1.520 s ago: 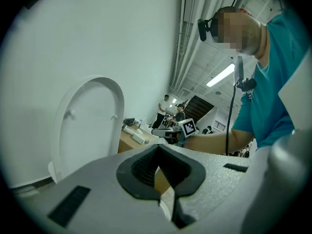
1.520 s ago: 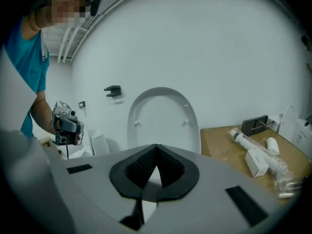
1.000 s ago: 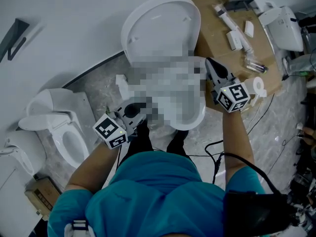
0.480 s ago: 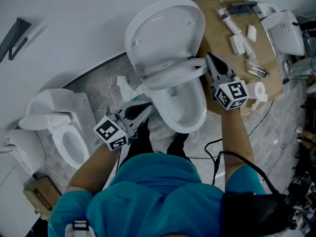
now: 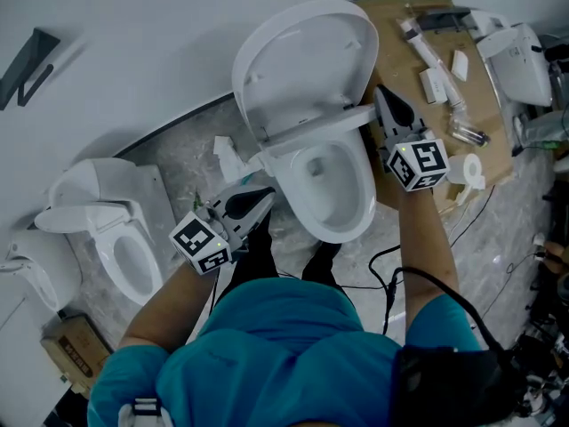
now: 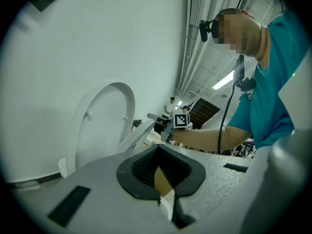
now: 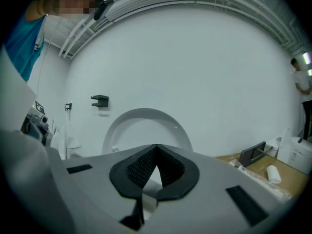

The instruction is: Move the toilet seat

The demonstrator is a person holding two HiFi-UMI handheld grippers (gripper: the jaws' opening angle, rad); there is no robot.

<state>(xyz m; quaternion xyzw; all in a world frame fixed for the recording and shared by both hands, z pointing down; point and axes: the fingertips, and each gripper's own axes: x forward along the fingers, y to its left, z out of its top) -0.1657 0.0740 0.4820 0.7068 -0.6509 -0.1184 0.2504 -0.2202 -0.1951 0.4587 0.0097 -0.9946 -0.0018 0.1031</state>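
The white toilet's lid (image 5: pixel 307 56) stands open against the wall. Below it the seat ring (image 5: pixel 311 124) is tilted up off the bowl (image 5: pixel 333 194). My right gripper (image 5: pixel 382 98) is shut, with its tips against the ring's right edge. My left gripper (image 5: pixel 267 194) is also shut and holds nothing; it hangs just left of the bowl, apart from it. In the left gripper view the lid (image 6: pixel 105 126), the raised seat (image 6: pixel 139 133) and the right gripper (image 6: pixel 168 126) show beyond the left gripper (image 6: pixel 158 147). The right gripper view shows the lid (image 7: pixel 146 126) beyond the right gripper (image 7: pixel 157 147).
A second toilet (image 5: pixel 116 238) stands at the left, with a cardboard box (image 5: pixel 67 350) near it. A brown board (image 5: pixel 444 140) with small parts lies right of the bowl, a white toilet part (image 5: pixel 516 56) beyond it. Cables (image 5: pixel 391 274) run over the floor. My feet (image 5: pixel 258 247) are before the bowl.
The seat ring has risen off the bowl toward the lid. My right gripper has moved up and away with its edge. The left gripper has barely moved.
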